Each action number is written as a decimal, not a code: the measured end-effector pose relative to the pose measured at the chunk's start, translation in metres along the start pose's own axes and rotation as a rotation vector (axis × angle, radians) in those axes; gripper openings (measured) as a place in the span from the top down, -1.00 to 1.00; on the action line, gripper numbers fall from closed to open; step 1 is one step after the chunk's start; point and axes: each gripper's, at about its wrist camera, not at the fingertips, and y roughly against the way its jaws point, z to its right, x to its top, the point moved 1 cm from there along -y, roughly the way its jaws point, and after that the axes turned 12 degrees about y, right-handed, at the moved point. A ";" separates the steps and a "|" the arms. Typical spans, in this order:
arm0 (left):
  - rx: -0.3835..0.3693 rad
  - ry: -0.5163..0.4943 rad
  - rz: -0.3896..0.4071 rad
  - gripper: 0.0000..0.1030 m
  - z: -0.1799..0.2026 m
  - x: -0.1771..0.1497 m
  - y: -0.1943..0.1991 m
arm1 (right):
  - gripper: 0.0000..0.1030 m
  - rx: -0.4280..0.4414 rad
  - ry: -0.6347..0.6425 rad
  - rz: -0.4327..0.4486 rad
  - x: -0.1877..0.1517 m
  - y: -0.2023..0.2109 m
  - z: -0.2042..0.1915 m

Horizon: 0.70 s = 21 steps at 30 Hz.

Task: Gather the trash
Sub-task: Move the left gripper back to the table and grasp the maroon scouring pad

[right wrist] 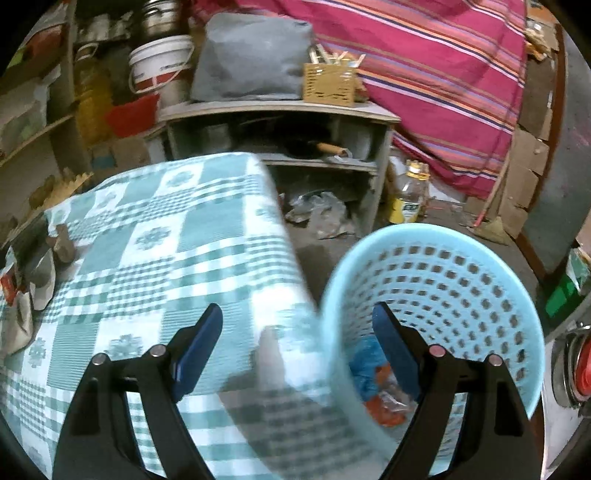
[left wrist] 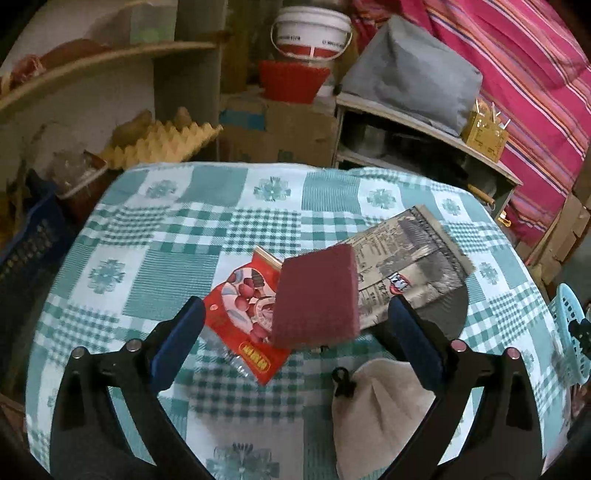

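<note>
On the green checked tablecloth [left wrist: 155,236] lie a red snack wrapper [left wrist: 240,306], a maroon scrub pad [left wrist: 317,299] tilted on top of it, and a silvery printed wrapper [left wrist: 406,266]. My left gripper [left wrist: 295,314] hovers open over them, and neither finger touches the pad. A beige cloth [left wrist: 380,406] with a black clip lies nearer. The light blue perforated basket [right wrist: 443,280] stands beside the table's right edge, with blue and orange trash [right wrist: 376,380] in its bottom. My right gripper [right wrist: 297,314] is open and holds nothing; one finger is over the table corner, the other over the basket.
Behind the table are a shelf unit [right wrist: 280,110] with a grey cushion [right wrist: 251,55], a white bucket [left wrist: 310,33], a red basket [left wrist: 291,81] and cardboard boxes. A pink striped cloth [right wrist: 443,74] hangs at the right. A plastic bottle [right wrist: 410,192] stands on the floor. The basket's rim [left wrist: 569,332] shows at the table's right.
</note>
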 end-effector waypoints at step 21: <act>-0.103 0.004 -0.065 -0.13 -0.004 -0.001 -0.006 | -0.59 0.058 0.118 0.017 0.018 0.008 -0.066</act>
